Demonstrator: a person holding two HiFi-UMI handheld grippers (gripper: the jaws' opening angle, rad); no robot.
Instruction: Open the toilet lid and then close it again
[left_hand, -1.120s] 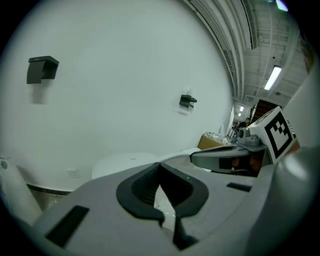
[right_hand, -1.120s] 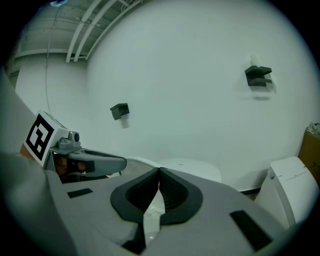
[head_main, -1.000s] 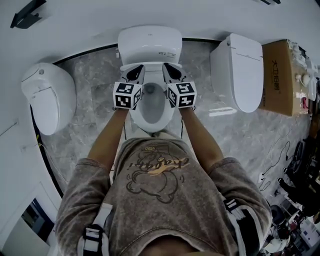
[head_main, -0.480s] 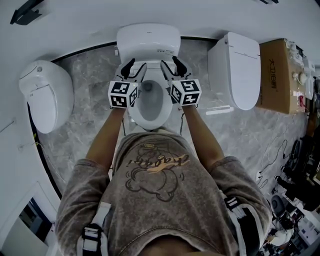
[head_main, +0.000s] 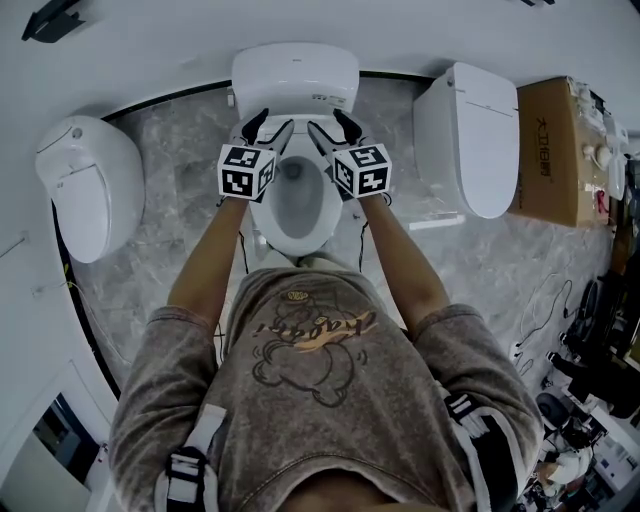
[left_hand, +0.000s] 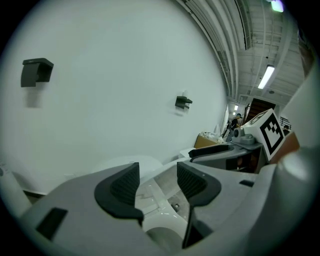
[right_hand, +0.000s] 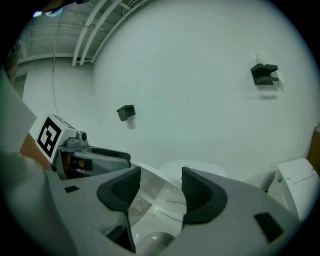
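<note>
Over the open toilet (head_main: 296, 205), my left gripper (head_main: 270, 127) and right gripper (head_main: 331, 125), jaws opening; only their own views show the gaps empty.

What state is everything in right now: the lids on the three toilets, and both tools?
Middle toilet lid: raised, bowl exposed.
Left toilet lid: down.
Right toilet lid: down.
Left tool: jaws opening, nothing between them.
Right tool: jaws opening, nothing between them.
</note>
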